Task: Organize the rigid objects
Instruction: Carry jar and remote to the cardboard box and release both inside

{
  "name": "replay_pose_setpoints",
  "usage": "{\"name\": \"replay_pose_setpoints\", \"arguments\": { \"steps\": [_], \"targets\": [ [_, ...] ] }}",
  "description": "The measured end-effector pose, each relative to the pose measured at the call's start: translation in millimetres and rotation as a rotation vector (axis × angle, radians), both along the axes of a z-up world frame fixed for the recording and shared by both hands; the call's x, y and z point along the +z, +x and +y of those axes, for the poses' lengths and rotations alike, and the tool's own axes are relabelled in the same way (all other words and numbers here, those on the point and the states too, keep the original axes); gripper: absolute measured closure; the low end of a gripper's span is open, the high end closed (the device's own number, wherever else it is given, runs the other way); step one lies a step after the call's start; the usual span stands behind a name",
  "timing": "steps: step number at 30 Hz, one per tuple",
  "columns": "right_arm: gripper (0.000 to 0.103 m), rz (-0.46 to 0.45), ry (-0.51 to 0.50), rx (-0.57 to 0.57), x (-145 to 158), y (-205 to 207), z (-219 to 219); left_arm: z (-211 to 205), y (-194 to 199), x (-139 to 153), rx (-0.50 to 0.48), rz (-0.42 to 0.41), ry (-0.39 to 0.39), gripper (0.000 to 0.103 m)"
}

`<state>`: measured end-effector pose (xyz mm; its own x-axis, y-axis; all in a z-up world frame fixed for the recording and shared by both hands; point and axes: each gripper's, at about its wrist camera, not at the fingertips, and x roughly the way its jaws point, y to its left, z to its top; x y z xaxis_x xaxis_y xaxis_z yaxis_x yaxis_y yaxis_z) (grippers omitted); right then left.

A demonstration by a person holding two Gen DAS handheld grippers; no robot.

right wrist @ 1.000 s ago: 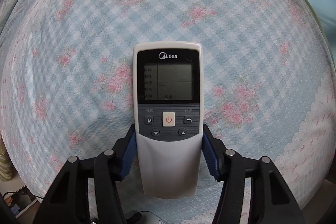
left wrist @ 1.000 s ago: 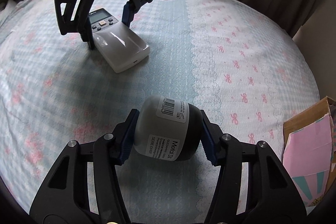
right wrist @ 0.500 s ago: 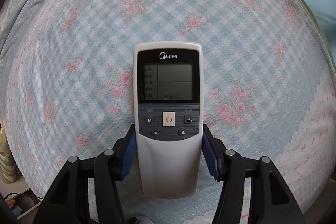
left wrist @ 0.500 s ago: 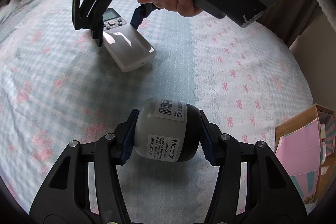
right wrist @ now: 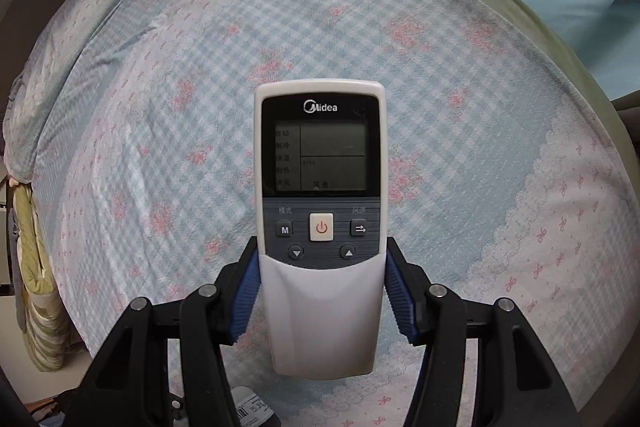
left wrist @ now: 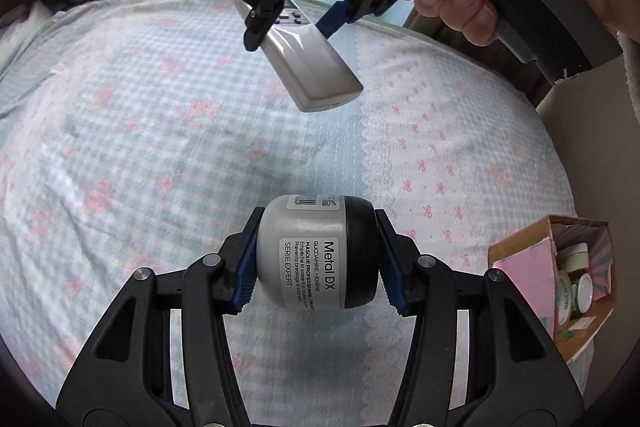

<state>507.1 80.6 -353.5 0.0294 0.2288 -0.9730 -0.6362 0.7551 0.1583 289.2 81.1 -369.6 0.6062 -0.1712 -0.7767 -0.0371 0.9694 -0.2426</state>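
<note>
While L fingers [left wrist: 318, 267] clamped on jar [left wrist: 316, 257], R fingers [right wrist: 320, 291] on remote [right wrist: 320, 227]: cardboard box [left wrist: 516, 251] w/ tubs [left wrist: 576, 279].

Left tool [left wrist: 316, 263] grips jar [left wrist: 316, 253]; right tool [left wrist: 290, 23] grips remote [left wrist: 312, 67].

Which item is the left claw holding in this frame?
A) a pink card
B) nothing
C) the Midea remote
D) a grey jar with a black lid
D: the left claw is shut on the jar, labelled Metal DX; the remote sits in the right claw.
</note>
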Motion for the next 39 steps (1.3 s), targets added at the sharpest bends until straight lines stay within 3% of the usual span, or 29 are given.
{"name": "replay_pose_setpoints", "arguments": {
  "steps": [7,14,21,29,36,39],
  "targets": [
    [0.05,-0.046,0.082,-0.093,78,-34,-65,-20,-23,68,-0.078,-0.046,0.021,0.055],
    [0.05,-0.092,0.151,-0.276,154,-89,-184,-66,-46,134,-0.205,-0.081,0.041,0.055],
    [0.05,-0.114,0.194,-0.504,194,-149,-313,-131,-58,172,-0.33,-0.117,0.047,0.055],
    [0.05,-0.089,0.224,-0.781,178,-209,-438,-206,-56,178,-0.458,-0.106,0.025,0.055],
    [0.05,-0.039,0.248,-1.007,127,-247,-512,-260,-50,153,-0.541,-0.049,0.037,0.055],
    [0.05,0.033,0.33,-1.123,95,-260,-535,-278,-45,137,-0.571,-0.017,0.049,0.055]
  ]
}}
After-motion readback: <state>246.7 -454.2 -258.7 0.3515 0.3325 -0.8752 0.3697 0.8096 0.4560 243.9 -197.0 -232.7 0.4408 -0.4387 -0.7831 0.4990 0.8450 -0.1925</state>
